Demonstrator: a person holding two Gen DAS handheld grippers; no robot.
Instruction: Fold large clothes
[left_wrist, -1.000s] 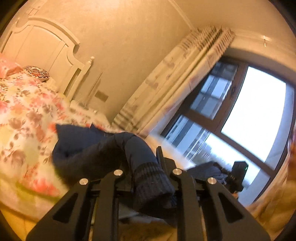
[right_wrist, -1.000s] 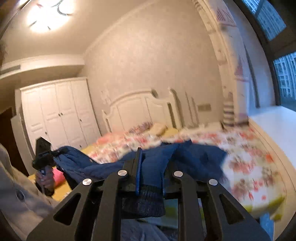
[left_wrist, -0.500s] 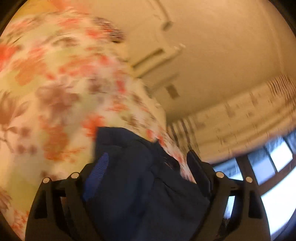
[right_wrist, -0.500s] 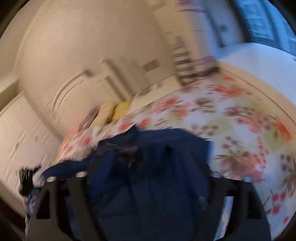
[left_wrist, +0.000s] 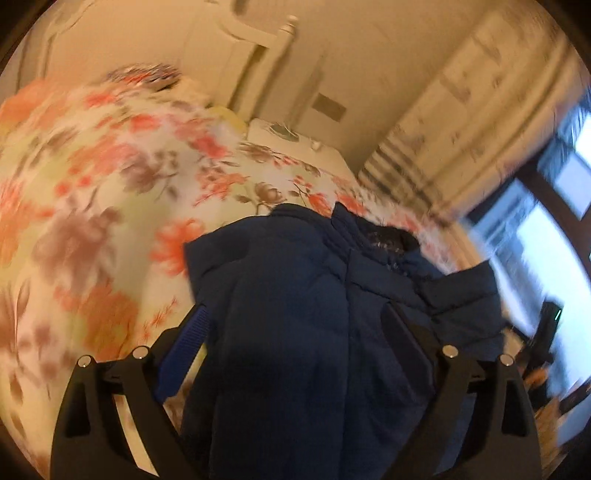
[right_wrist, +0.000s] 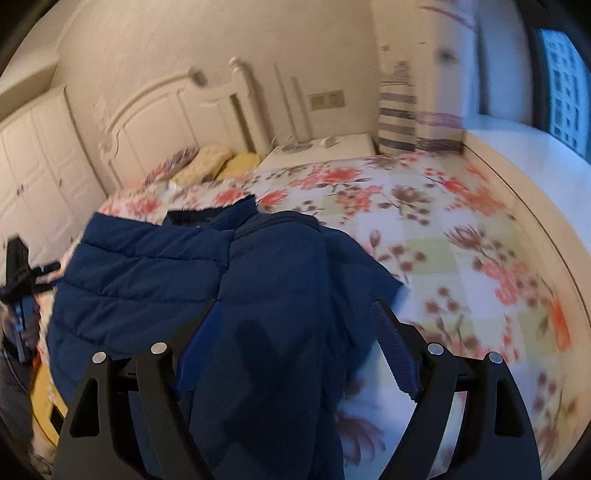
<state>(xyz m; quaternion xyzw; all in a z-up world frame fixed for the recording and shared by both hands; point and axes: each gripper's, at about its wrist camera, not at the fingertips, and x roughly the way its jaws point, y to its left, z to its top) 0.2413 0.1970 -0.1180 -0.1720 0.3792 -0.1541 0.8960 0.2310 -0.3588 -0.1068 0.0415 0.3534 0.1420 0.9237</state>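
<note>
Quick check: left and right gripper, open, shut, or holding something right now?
Left gripper: open, jaws just spread, navy puffer jacket lying loose between them.
Right gripper: open, jacket between its fingers, not pinched.

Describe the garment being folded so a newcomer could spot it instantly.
Start at the bed with its floral cover, below the white headboard. On its near end lies a navy quilted jacket, the only dark plain thing on that pink-flowered spread.

Warm, dim indoor light; the window (left_wrist: 546, 236) glares white, the floral bedspread (left_wrist: 92, 192) smears with motion blur, fisheye edges bend.
</note>
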